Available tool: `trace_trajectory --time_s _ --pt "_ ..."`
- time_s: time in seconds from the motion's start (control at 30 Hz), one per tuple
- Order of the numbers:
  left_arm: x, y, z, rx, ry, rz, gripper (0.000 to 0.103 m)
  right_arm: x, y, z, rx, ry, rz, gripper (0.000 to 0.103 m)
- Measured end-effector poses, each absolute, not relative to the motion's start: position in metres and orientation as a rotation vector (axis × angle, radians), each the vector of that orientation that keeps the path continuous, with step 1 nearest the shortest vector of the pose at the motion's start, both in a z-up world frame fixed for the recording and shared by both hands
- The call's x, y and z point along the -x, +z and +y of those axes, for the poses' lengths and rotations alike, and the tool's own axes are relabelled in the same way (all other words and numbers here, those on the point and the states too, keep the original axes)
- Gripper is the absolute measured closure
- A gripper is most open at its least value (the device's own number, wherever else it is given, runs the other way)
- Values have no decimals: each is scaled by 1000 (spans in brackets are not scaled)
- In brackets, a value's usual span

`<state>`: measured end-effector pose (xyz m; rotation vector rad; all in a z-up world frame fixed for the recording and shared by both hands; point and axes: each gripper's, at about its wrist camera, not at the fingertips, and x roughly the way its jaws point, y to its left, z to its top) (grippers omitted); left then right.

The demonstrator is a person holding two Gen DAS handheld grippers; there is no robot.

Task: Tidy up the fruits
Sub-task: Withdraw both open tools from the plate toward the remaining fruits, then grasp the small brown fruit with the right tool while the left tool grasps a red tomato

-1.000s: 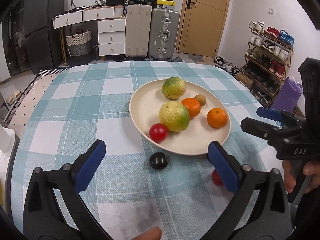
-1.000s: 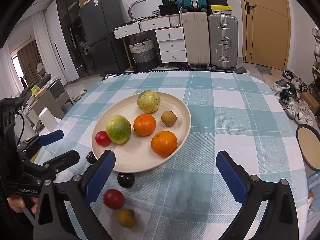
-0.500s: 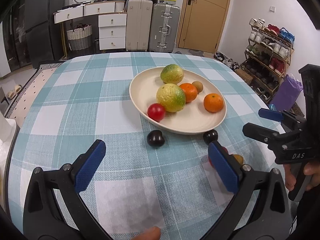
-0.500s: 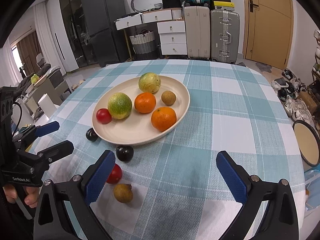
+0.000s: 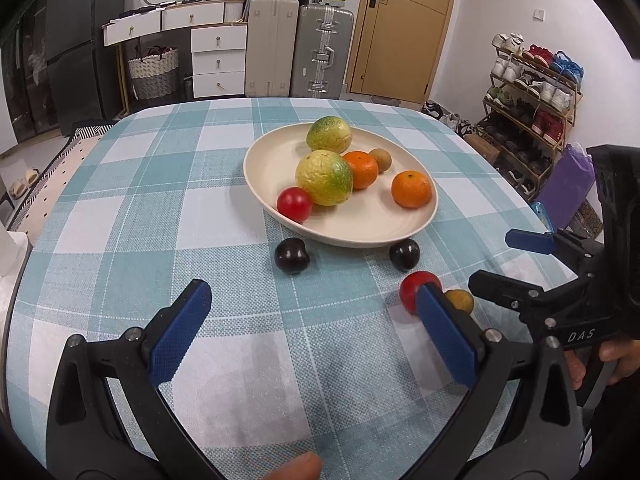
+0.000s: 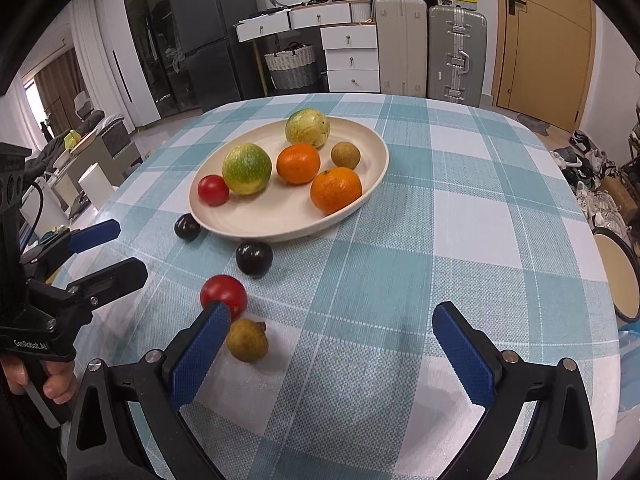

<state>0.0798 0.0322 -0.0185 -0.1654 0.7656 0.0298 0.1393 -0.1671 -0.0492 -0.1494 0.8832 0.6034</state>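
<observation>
On the checked tablecloth (image 6: pixel 460 184), a cream plate (image 6: pixel 280 224) holds six fruits: two green-yellow fruits, two oranges (image 6: pixel 336 190), a small brown fruit (image 6: pixel 345 155) and a red one (image 6: pixel 213 189). Four fruits lie off the plate on its near side: two dark plums (image 6: pixel 254 258), a red fruit (image 6: pixel 223 296) and a brownish fruit (image 6: pixel 247 345) just beside it. The left gripper (image 5: pixel 312 336) and the right gripper (image 6: pixel 332 356) both hover released, jaws spread wide, grasping nothing. Judged from this layout, the task is over half done; the four loose fruits apparently remain to be plated.
</observation>
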Motion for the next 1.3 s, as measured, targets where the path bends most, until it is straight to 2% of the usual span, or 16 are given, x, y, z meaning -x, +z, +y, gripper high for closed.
trace_trajectory --time_s 0.63,0.67,0.7,0.77,0.93,1.1,1.23,1.3 --pt "-76 -23 24 167 26 720 1 -125 -64 -161 151 703 929 2" --pt "-77 -23 24 169 26 720 1 -124 -64 -160 150 711 928 6" --pt "-77 -23 24 169 26 719 1 -123 -64 -160 150 717 931 17" --pt "-77 -23 24 169 27 718 1 -122 -64 -159 155 721 934 26" --pt "-77 -23 24 168 25 719 1 -119 -64 -156 150 753 929 31" --pt "-79 -24 22 163 21 718 1 -114 -64 -152 161 786 921 44" --pt "-80 -23 20 161 19 716 1 -110 -64 -148 176 796 910 48" --pt "-80 -24 19 160 17 718 1 -109 -64 -146 184 803 907 53"
